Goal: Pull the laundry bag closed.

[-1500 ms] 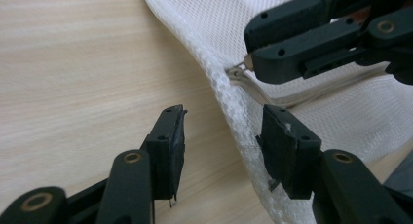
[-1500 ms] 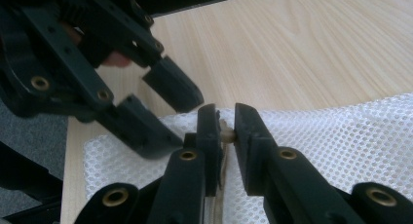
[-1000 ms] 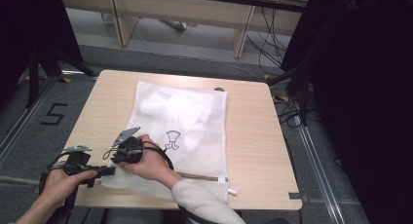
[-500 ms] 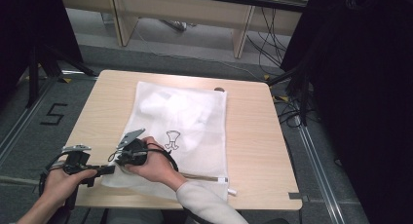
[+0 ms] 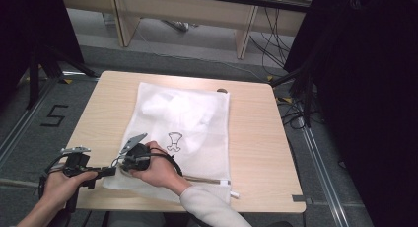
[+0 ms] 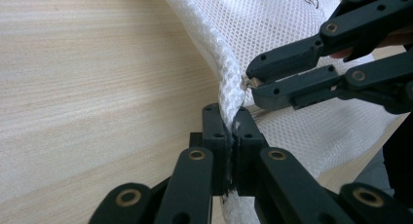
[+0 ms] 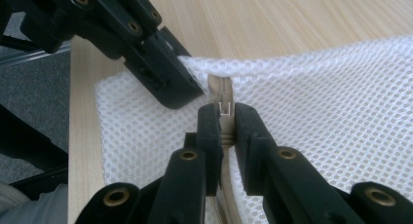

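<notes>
Bag: white mesh laundry bag (image 5: 185, 123) lying flat on the wooden table (image 5: 256, 138), near corner lifted by both grippers.
Left gripper (image 6: 233, 131): clamped tight on the bag's corner edge.
Right gripper (image 7: 225, 118): just beside the left one, pinching the zipper pull (image 7: 224, 107).
</notes>
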The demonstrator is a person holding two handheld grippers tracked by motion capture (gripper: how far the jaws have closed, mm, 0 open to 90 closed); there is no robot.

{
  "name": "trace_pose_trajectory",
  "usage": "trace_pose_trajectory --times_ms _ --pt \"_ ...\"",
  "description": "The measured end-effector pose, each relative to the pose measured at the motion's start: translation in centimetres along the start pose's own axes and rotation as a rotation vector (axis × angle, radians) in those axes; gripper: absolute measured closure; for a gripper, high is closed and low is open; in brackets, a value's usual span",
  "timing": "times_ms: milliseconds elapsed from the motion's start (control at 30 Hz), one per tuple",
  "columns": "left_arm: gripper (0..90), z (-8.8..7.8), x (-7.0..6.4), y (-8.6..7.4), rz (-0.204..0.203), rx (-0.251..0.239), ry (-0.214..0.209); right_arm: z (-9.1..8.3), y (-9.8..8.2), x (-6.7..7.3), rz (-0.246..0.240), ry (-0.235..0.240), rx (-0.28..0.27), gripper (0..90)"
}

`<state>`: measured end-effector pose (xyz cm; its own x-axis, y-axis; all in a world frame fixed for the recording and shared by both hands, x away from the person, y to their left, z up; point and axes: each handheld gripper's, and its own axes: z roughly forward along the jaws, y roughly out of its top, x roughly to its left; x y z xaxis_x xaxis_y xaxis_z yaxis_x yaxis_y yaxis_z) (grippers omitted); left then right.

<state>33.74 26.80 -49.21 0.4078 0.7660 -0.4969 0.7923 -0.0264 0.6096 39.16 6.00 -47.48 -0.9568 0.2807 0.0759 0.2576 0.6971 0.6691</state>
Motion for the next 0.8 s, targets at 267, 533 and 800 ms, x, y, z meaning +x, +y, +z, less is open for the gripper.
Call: trace_pose_trajectory --times_ms 267,533,800 --pt "86.2 0.0 -0.1 0.0 0.02 0.005 0.008 0.0 -0.6 -0.1 0.002 0.009 0.012 82.5" --pt "86.2 0.0 -0.4 0.0 0.037 -0.005 0.027 -0.1 -1.0 0.0 0.012 0.011 0.029 82.5" --pt "86.1 -0.1 -0.4 0.1 0.031 -0.018 0.025 -0.4 -1.4 -0.1 -0.005 0.012 0.054 82.5"
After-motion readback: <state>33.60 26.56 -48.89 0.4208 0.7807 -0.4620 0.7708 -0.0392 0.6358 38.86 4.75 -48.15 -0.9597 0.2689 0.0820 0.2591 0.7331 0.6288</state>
